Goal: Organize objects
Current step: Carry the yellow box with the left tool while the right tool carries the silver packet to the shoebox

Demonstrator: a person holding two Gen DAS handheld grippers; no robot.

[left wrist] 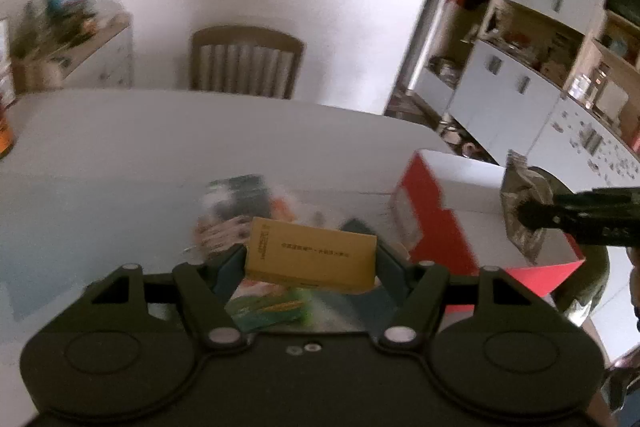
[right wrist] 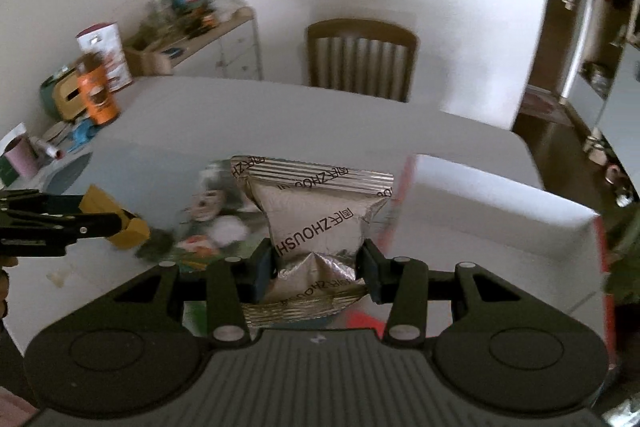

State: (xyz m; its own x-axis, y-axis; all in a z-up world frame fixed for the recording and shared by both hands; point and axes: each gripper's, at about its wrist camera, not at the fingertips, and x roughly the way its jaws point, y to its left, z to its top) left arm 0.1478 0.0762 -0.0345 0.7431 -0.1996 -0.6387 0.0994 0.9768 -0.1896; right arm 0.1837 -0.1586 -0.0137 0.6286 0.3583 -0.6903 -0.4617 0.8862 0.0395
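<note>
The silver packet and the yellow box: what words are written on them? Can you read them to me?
"ZHOUSH": on the silver packet in the right gripper, upside down, cut off by the pad.
Chinese characters beside it: too small to read.
Dark print on the yellow box in the left gripper: too blurred.

The right gripper (right wrist: pixel 316 263) clamps a silver foil packet (right wrist: pixel 316 215) between its pads, the packet standing up past the fingertips; to the right of the fingers sits a white box with red sides (right wrist: pixel 492 211); far to their left the left gripper (right wrist: pixel 120 223) grips a yellow carton (right wrist: pixel 106 205); beyond the fingertips lies a blurred pile of packets (right wrist: pixel 212 215) on the white table (right wrist: pixel 280 115).
</note>
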